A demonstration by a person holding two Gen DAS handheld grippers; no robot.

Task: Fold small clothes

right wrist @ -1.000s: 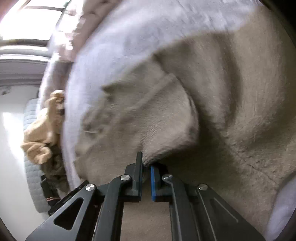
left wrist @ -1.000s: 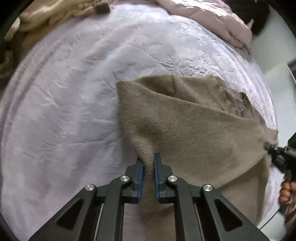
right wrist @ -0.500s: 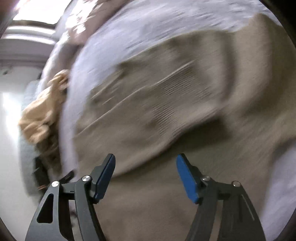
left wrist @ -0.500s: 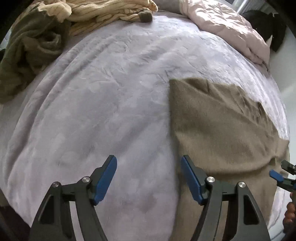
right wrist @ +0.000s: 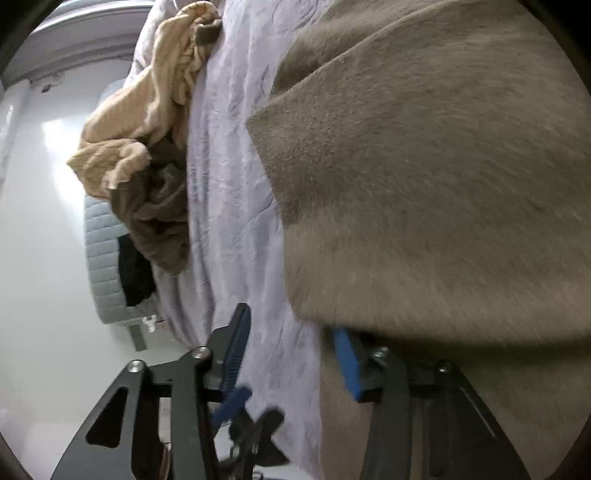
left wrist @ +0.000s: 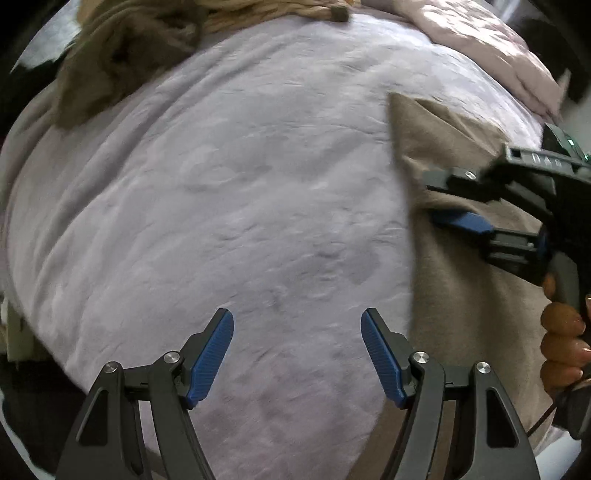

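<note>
- While it lay spread on the pale lilac bedspread (left wrist: 236,206), the taupe sweater (left wrist: 458,280) showed a soft, brushed nap, with one folded layer ending in a pointed corner toward the far side of the bed; in the right wrist view the sweater (right wrist: 436,177) filled most of the frame, its upper flap overlapping a lower layer.
- The left gripper (left wrist: 297,356) hovered over bare bedspread with its jaws spread wide and holding nothing, the sweater's straight left edge lying just to the right of its right finger.
- The right gripper (left wrist: 448,195) reached in from the right above the sweater, its jaws apart and empty; a hand (left wrist: 563,343) clasped its handle. From its own camera, the right gripper (right wrist: 291,350) straddled the sweater's edge, the left finger over bedspread (right wrist: 236,155) and the right blue pad partly hidden beneath the overhanging flap.
- At the far left of the bed sat a heap of unfolded clothes: a dark olive-brown garment (left wrist: 110,62) beside a cream ribbed knit (left wrist: 266,11). A quilted pink duvet (left wrist: 491,48) was bunched at the far right.
</note>
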